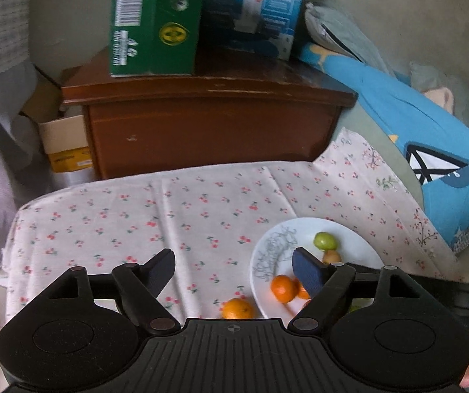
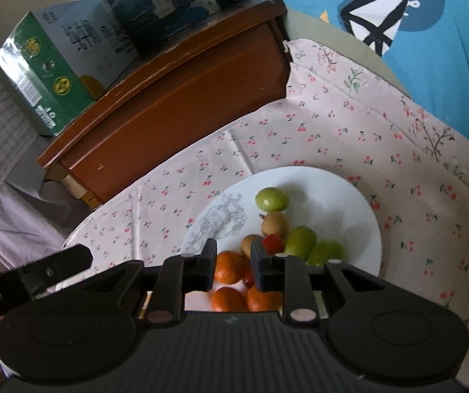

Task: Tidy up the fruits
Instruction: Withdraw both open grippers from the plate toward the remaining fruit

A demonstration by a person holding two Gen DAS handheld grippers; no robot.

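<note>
A white plate [image 1: 355,245] [image 2: 332,203] lies on a cherry-print cloth [image 1: 169,216]. On it are three oranges [image 2: 263,298], three green fruits [image 2: 271,199], two brown fruits [image 2: 275,222] and a small red piece [image 2: 273,242]. One orange [image 1: 237,308] sits on the cloth just left of the plate's rim. My left gripper [image 1: 234,262] is open above that spot, with nothing between its fingers; its right finger [image 1: 306,275] hangs over the plate. My right gripper [image 2: 234,262] hovers over the plate's near side, shut to a narrow gap, and I see nothing gripped.
A brown wooden cabinet [image 1: 208,131] stands behind the cloth, with a green box [image 1: 155,19] and a blue box [image 1: 254,9] on top. A blue cushion [image 1: 430,150] lies to the right. Cardboard boxes [image 1: 61,137] sit left of the cabinet.
</note>
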